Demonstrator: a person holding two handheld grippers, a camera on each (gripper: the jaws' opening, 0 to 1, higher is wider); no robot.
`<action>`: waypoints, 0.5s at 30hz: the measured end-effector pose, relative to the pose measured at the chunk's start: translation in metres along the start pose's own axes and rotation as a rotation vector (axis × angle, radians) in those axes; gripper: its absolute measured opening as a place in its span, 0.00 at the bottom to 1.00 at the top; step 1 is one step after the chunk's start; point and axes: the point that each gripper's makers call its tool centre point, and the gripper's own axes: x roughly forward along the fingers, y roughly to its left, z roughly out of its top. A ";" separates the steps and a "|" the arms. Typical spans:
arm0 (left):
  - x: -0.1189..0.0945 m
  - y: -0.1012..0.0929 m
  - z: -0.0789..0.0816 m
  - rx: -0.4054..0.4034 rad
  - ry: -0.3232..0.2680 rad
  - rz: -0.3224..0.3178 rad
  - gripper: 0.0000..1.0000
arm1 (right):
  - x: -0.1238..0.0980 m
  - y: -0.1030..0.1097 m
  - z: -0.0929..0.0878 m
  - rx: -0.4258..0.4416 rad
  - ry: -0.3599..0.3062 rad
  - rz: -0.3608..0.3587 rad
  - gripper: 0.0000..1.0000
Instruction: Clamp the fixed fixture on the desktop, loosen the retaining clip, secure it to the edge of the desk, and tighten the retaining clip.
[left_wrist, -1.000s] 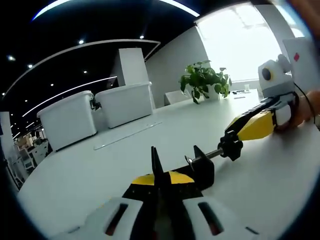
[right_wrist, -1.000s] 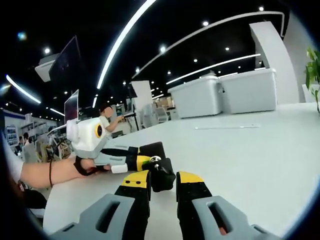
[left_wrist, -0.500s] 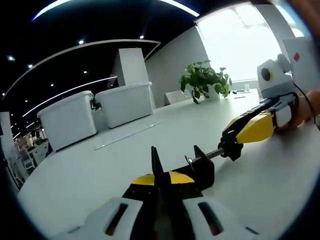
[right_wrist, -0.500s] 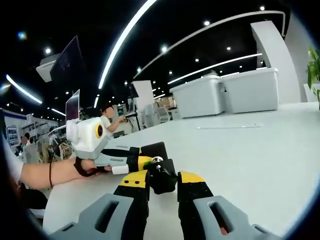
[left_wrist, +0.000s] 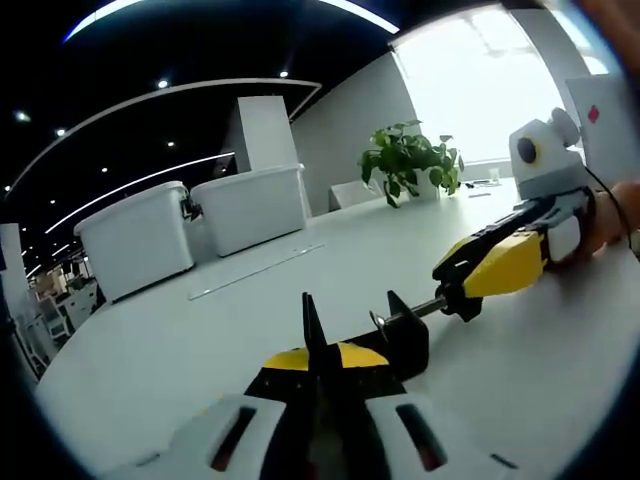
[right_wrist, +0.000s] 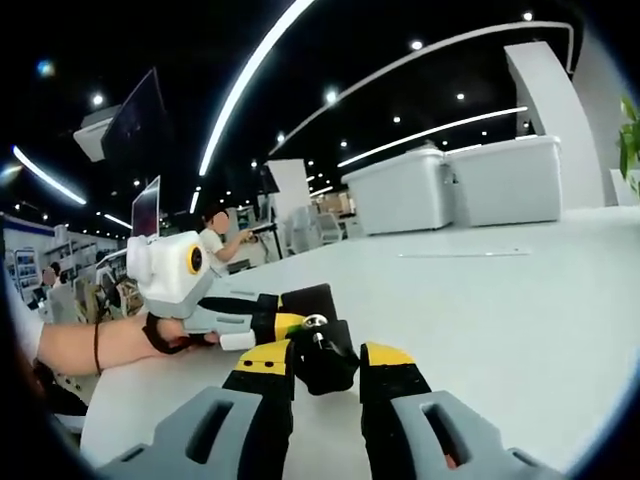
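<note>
My left gripper (left_wrist: 322, 345) is clamped on the fixture (left_wrist: 400, 335) and my right gripper (right_wrist: 322, 362) pinches its knob (right_wrist: 322, 360); twisting off-axis could slip the jaws and skid it across the bench (left_wrist: 200, 330).

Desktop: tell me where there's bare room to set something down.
Free: the white desktop between the clamp fixture and the storage bins, and the stretch toward the potted plant. Crowded: around the fixture, where the left gripper and right gripper meet.

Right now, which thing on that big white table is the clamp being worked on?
On the white table, look between the two yellow-tipped claws, well in front of the potted plant. The clamp is the small black piece with a silver screw rod ending in a black knob.
</note>
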 end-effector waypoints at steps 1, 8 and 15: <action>0.000 0.000 0.000 -0.001 0.000 0.000 0.06 | 0.001 0.000 0.000 -0.002 0.001 0.004 0.24; 0.001 0.002 0.000 -0.001 0.000 0.001 0.06 | 0.001 0.002 0.000 -0.080 -0.003 0.015 0.24; -0.001 0.003 0.000 0.003 -0.001 0.003 0.06 | 0.001 0.006 0.002 -0.293 -0.017 -0.011 0.24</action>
